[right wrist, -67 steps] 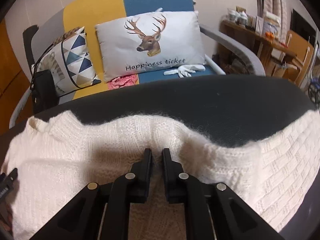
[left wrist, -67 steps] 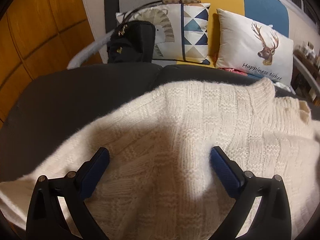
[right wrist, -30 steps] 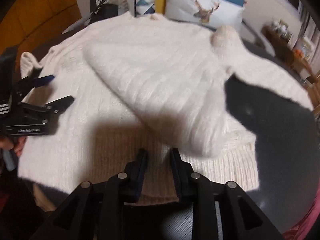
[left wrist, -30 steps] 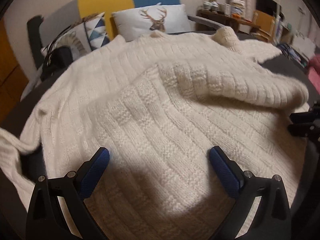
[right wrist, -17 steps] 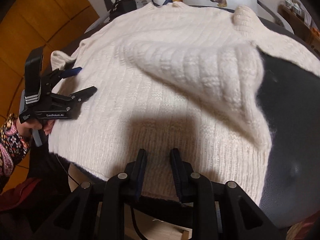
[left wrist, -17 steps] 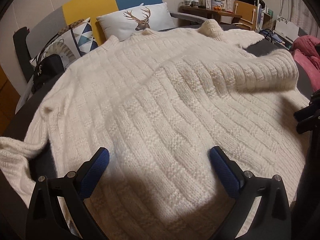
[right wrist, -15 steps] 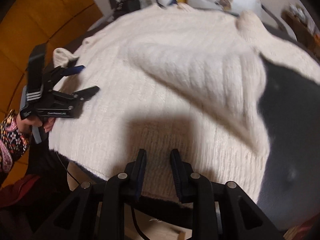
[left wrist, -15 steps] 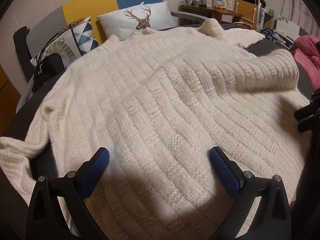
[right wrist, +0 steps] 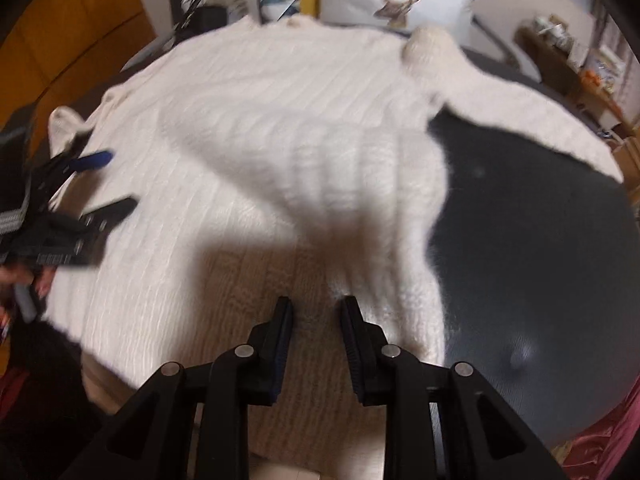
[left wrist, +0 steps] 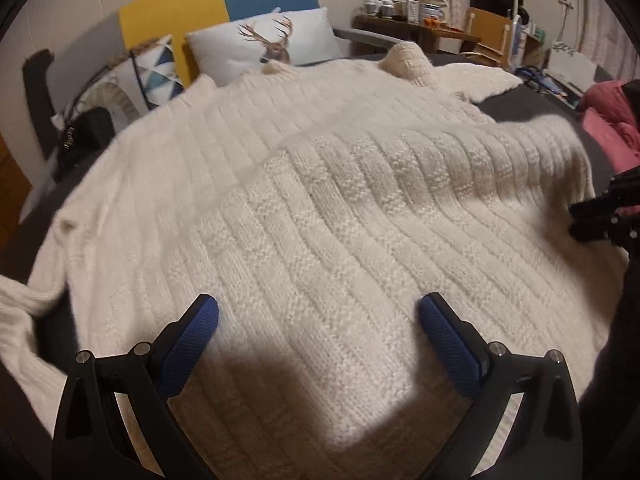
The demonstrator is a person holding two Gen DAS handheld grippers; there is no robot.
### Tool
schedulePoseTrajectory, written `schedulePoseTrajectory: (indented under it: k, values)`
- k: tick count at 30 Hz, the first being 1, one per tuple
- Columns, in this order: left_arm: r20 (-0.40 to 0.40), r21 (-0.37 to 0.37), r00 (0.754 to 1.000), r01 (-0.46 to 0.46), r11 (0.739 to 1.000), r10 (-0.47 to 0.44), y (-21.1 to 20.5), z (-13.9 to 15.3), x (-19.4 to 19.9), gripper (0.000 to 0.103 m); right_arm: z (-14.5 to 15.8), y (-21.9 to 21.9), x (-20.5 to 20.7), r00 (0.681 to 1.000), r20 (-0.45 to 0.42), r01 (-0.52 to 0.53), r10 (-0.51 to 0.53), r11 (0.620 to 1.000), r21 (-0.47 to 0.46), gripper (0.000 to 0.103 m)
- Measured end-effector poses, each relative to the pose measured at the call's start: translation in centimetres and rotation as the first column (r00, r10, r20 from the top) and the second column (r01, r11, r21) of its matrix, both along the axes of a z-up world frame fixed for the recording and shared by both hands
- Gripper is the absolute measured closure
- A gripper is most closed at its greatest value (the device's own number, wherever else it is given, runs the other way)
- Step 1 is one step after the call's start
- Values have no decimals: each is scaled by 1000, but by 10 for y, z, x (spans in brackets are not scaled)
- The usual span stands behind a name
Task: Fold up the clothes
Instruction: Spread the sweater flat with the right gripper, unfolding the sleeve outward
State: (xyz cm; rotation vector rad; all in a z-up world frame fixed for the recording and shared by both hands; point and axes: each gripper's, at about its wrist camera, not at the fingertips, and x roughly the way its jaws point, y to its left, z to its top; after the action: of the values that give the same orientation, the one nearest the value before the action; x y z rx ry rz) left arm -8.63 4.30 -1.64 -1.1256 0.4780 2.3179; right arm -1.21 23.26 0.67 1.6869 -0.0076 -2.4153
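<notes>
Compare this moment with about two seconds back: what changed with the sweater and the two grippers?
The right gripper let go of the sweater edge it had pinched; its jaws now stand slightly apart over the hem with nothing between them. That side now lies folded across the body. Both grippers pulled back toward the near hem. The left gripper stayed wide open and empty; the deer pillow is unchanged.

Two black plastic grippers are seen, the left gripper [left wrist: 318, 320] fitted with textured blue pads [left wrist: 448, 350] and silver screws at its finger joints, the right gripper [right wrist: 315, 312] given dark ridged pads, silver screws and, at nine o'clock, white lettering on the left one's body.
</notes>
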Motion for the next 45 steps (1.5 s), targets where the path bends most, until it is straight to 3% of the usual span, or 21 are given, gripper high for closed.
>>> schedulePoseTrajectory:
  k: [7,9,12,13,15,18,24,27,30,36,45]
  values:
    - [66,2,996,65,998,-65,-9,8,3,1,4,-2,11,991,81,-102,107,993,-64,77]
    - [75,14,996,50,999,-51,-11,14,0,1,19,5,6,994,22,-104,108,987,-125,77]
    - [5,67,999,-32,997,31,-16,30,-10,1,43,25,-7,993,-120,-15,-9,979,-205,77]
    - [-26,64,998,-63,996,65,-16,32,-15,1,47,29,-14,986,-158,15,-45,982,-186,77]
    - [-88,40,987,-129,991,132,-16,35,-25,1,45,30,-33,971,-222,75,-86,995,-58,80]
    - [-137,-71,970,-212,975,201,-9,22,-40,1,29,20,-65,967,-245,95,-76,993,65,88]
    - [-109,-70,966,-244,967,235,-5,3,-44,1,-11,2,-134,984,-172,80,-55,987,139,90]
    - [-76,-45,968,-243,969,239,-6,0,-47,1,-17,0,-153,980,-192,96,-59,976,193,90]
    - [-32,-10,967,-254,967,253,-6,0,-55,1,-21,12,-162,973,-212,138,-96,972,191,92]
    - [-15,-11,969,-248,969,247,9,-3,-70,1,-23,38,-171,958,-234,208,-169,966,152,92]
    - [6,1,973,-229,973,229,15,-5,-93,0,-23,46,-170,934,-283,270,-217,949,165,92]
